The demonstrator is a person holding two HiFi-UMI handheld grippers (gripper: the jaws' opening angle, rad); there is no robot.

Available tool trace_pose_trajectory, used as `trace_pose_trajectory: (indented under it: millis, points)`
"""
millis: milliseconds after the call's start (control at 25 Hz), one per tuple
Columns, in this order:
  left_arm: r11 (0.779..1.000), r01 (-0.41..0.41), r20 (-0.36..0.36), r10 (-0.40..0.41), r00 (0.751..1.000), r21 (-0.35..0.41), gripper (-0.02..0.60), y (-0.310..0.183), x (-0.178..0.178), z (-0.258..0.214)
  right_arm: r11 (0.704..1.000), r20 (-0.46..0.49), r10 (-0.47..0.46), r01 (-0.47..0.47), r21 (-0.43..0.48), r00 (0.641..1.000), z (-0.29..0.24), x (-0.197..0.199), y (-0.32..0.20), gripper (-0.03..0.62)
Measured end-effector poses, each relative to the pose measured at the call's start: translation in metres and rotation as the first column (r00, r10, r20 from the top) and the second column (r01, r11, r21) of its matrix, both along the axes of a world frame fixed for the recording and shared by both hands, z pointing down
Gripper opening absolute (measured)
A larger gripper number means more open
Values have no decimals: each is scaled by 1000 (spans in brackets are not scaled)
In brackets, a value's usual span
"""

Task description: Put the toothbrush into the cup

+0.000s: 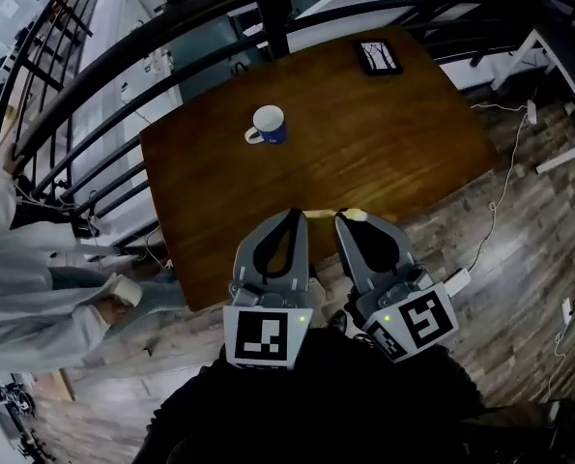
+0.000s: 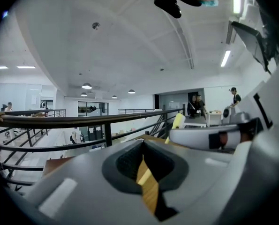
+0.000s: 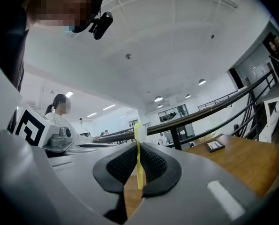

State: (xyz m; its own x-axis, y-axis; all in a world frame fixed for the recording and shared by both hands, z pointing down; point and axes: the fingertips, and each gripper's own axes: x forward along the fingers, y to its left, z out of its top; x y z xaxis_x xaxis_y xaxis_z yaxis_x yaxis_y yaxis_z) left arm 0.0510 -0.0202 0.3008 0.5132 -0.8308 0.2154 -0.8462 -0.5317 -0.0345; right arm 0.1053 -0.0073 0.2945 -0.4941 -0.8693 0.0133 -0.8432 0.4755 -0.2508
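A white cup with a blue band [image 1: 268, 124] stands upright on the brown wooden table [image 1: 384, 153], left of its middle. Both grippers hover side by side over the table's near edge, well short of the cup. My right gripper [image 1: 350, 217] is shut on a yellow toothbrush [image 3: 139, 142]. The brush stands upright between the pads, bristle head on top. Its head also shows in the left gripper view as toothbrush [image 2: 178, 121]. My left gripper [image 1: 294, 213] has its tips together with nothing between them.
A black tablet [image 1: 377, 57] lies near the table's far right corner. A black railing [image 1: 171, 29] runs behind and left of the table. A person in a white coat [image 1: 36, 298] stands at the left. Cables [image 1: 500, 191] trail over the floor at the right.
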Motion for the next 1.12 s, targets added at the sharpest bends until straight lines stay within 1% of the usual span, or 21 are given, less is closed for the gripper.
trace_pose_trajectory:
  millis: [160, 240, 320, 440, 520, 640, 760, 920, 1040, 1120]
  points:
    - [998, 50, 3, -50, 999, -39, 8, -51, -19, 7, 998, -4, -52, 51, -46, 999, 9, -20, -53, 20]
    - [997, 70, -7, -71, 997, -44, 9, -75, -30, 7, 996, -18, -74, 73, -55, 997, 9, -32, -76, 20]
    - [996, 83, -26, -84, 996, -30, 8, -92, -37, 2, 995, -46, -94, 92, -49, 995, 6, -40, -93, 20]
    - [995, 101, -56, -100, 993, 12, 8, -109, -43, -13, 994, -74, -104, 102, -29, 992, -6, -45, -110, 20]
    - [993, 112, -73, -109, 991, 35, 8, -125, -55, -24, 995, -90, -104, 103, -17, 991, -18, -56, -126, 20]
    - [990, 136, -100, -131, 986, 40, 8, -152, -76, -32, 994, -115, -110, 110, -8, 987, -30, -74, -154, 20]
    - [987, 155, -107, -151, 983, 37, 8, -161, -84, -32, 992, -129, -129, 130, -2, 983, -31, -81, -163, 20]
    - [985, 174, -107, -170, 980, 24, 8, -159, -83, -23, 988, -129, -151, 151, -10, 980, -22, -80, -162, 20]
    - [981, 195, -101, -194, 976, 6, 9, -171, -81, -16, 986, -119, -169, 168, -18, 978, -16, -78, -178, 20]
    - [978, 208, -93, -206, 974, 8, 8, -181, -80, -14, 984, -112, -178, 177, -20, 978, -15, -76, -191, 20]
